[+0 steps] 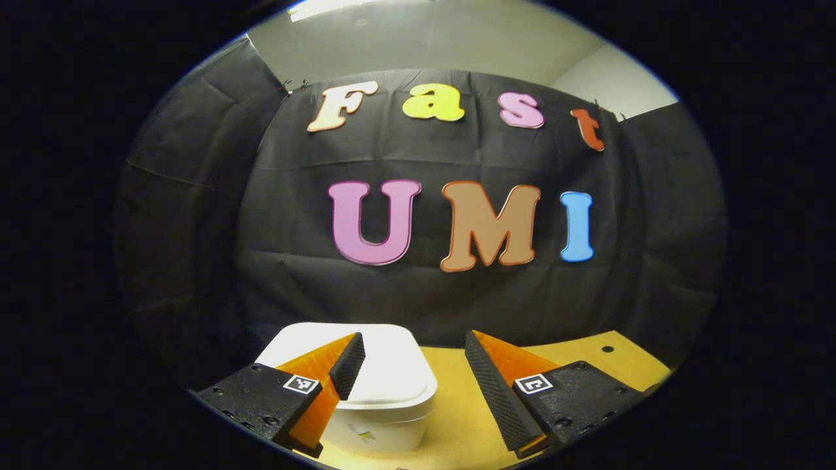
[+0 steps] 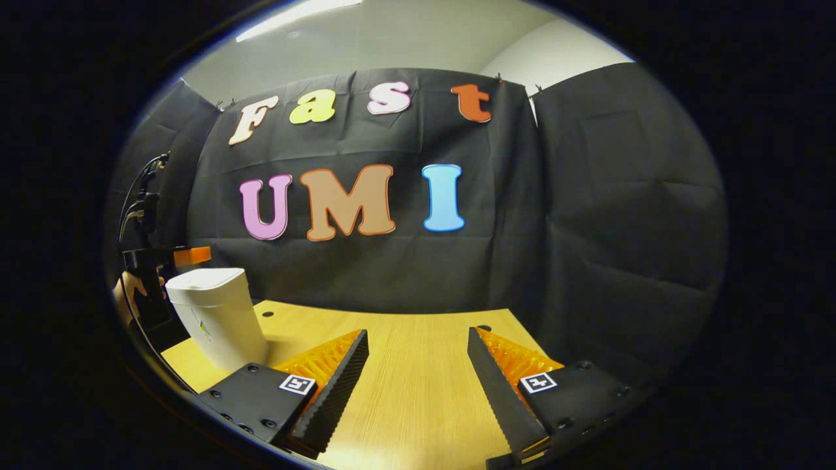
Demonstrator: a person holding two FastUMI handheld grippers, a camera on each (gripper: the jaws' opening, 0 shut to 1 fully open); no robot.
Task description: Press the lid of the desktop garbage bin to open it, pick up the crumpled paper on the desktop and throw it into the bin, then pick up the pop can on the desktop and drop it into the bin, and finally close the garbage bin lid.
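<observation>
The white garbage bin [image 1: 382, 391] stands on the wooden table with its lid [image 1: 385, 362] down. My left gripper [image 1: 413, 359] hovers open just above and behind the lid, its left finger over the lid's top. In the right gripper view the bin [image 2: 219, 316] stands at the far left, with the left gripper [image 2: 166, 258] and the hand holding it above and behind it. My right gripper [image 2: 418, 356] stands open over bare table, well to the right of the bin, with nothing between its fingers.
The yellow wooden table [image 2: 411, 365] runs back to the black cloth wall [image 2: 588, 215], with small round holes [image 2: 266, 314] near its far edge. A cable [image 2: 134, 209] hangs at the far left above the hand.
</observation>
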